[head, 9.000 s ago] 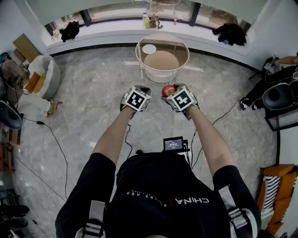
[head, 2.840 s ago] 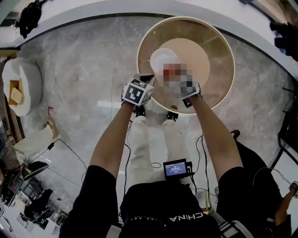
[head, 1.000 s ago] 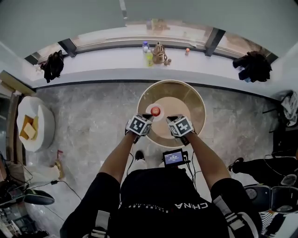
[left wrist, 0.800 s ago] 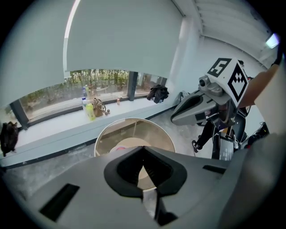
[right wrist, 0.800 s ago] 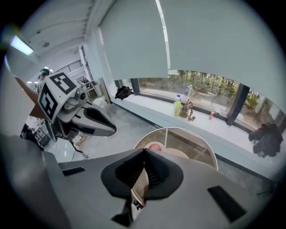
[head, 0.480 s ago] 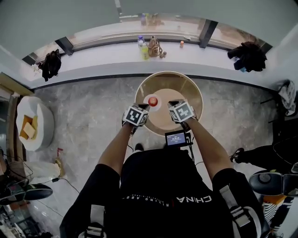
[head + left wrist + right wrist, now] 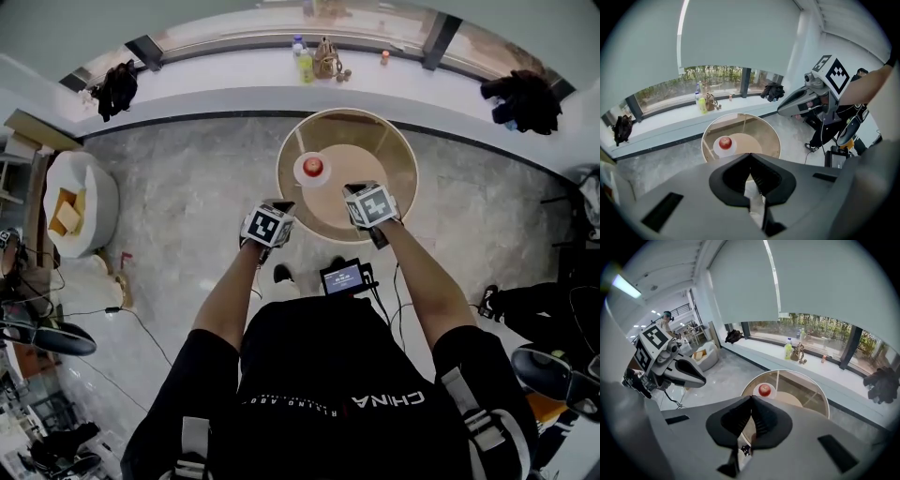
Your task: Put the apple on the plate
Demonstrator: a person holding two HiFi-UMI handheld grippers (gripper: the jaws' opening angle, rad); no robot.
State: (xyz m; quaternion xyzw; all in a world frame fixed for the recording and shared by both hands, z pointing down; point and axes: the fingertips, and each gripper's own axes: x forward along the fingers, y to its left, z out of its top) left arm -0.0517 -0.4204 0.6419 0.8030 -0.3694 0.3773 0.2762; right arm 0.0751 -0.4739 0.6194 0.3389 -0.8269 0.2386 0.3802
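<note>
Closest to me, a small lit screen [image 7: 342, 277] hangs at my waist, and my two bare forearms reach out past it. My left gripper [image 7: 279, 206] points down at the grey marble floor [image 7: 187, 206], just off the near-left rim of the round glass table [image 7: 405, 150]. In the left gripper view its jaws are pressed together at the tips with nothing between them. My right gripper [image 7: 353, 190] hangs over the near edge of the table. Its jaws are likewise closed and empty.

Beyond both claws, on the left part of the tabletop, the white plate [image 7: 300, 174] holds the red apple [image 7: 313, 167], which sits upright in its middle and well apart from either gripper. A tan lower disc [image 7: 352, 164] shows through the glass. Farther on, the white windowsill [image 7: 234, 80] runs below the windows, with a yellow-green bottle [image 7: 788, 351] and dark bundles of clothing [image 7: 116, 86] on it.
</note>
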